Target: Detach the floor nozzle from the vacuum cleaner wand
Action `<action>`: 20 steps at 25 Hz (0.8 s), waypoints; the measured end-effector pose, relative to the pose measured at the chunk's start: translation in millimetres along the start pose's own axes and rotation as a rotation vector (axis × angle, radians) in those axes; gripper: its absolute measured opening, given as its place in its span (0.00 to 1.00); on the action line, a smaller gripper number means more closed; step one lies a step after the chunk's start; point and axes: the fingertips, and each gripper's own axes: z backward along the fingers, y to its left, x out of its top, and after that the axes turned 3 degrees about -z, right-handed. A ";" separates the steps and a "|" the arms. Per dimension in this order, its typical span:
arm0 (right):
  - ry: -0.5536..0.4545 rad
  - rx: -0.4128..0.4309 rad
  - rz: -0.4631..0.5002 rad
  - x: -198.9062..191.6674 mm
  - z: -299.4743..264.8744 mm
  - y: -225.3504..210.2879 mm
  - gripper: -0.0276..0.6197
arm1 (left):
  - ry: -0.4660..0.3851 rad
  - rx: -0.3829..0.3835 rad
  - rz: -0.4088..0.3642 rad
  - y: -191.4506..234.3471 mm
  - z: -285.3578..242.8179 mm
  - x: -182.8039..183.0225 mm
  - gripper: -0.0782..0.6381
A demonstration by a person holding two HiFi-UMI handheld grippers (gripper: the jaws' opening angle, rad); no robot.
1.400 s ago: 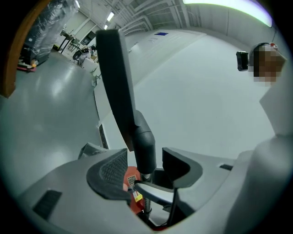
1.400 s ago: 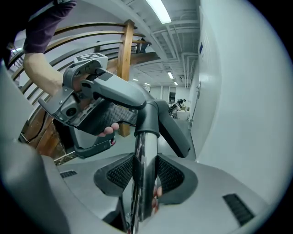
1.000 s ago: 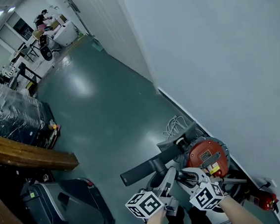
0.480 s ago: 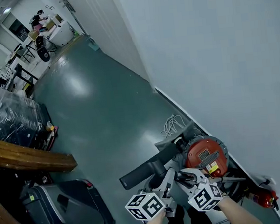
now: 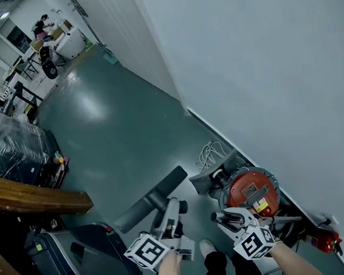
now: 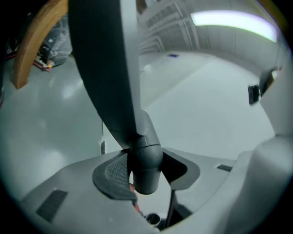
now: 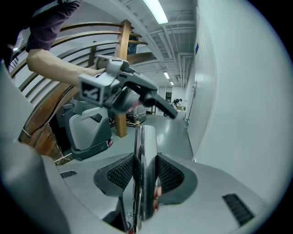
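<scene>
Jaws of left gripper [image 6: 145, 168], just closed in, pinch the neck of the floor nozzle [image 5: 151, 200], which is held aloft. Right gripper [image 7: 145, 176] clamps the chrome wand [image 7: 144, 141] beside the red canister [image 5: 251, 189]. Nozzle and wand are apart, so detachment looks done. Only setting the nozzle down is left.

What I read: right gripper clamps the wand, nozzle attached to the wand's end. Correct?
No: the nozzle is off the wand, clear of it at left in the head view. The right gripper does clamp the wand.

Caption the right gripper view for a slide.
The right gripper clamps the chrome wand; ahead, the left gripper, jaws just closed, holds the detached floor nozzle clear.
</scene>
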 end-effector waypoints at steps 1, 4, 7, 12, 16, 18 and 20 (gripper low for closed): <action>0.005 -0.010 0.001 -0.8 -2.2 -2.2 0.29 | -0.027 0.006 0.004 5.5 2.0 29.3 0.36; 0.021 -0.045 0.012 -8.5 -4.3 -4.3 0.29 | -0.005 -0.028 -0.048 -8.0 6.6 58.4 0.36; 0.042 -0.046 0.010 -6.8 -2.5 -2.4 0.29 | 0.022 -0.052 -0.080 -17.0 13.0 48.8 0.36; 0.043 0.006 -0.030 2.3 1.8 0.9 0.30 | 0.029 -0.048 -0.102 -16.5 19.0 47.9 0.36; -0.072 0.058 -0.231 46.3 18.5 -5.9 0.32 | 0.030 -0.041 -0.171 -29.2 27.9 59.8 0.36; -0.137 0.051 -0.346 69.5 27.6 -17.8 0.32 | 0.038 -0.037 -0.228 -39.1 32.8 64.8 0.36; -0.188 0.047 -0.424 94.7 39.9 -28.3 0.32 | 0.045 -0.041 -0.298 -54.3 37.8 69.5 0.36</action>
